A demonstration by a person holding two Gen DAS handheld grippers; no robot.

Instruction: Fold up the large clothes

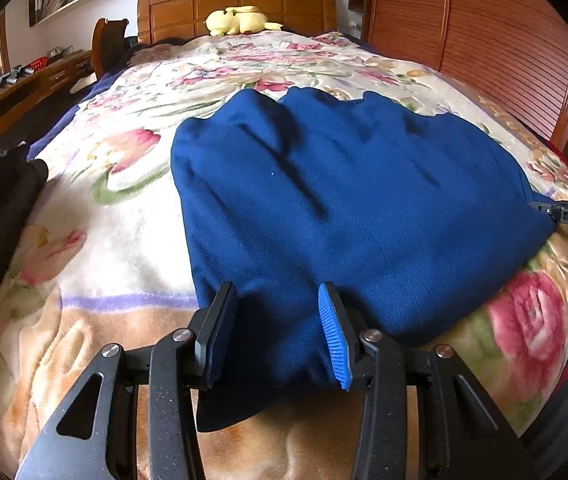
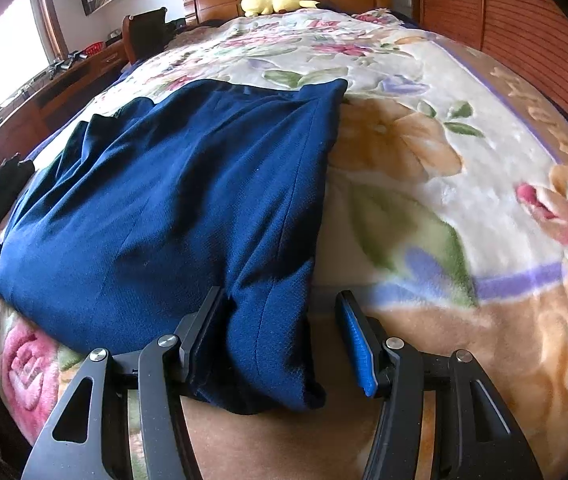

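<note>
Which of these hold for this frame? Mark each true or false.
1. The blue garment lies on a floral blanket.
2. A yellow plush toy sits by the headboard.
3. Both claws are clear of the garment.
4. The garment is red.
1. True: the blue garment lies on the floral blanket.
2. True: the yellow plush toy sits by the headboard.
3. False: the left claw and right claw each have its near edge between their fingers.
4. False: it is dark blue.
</note>
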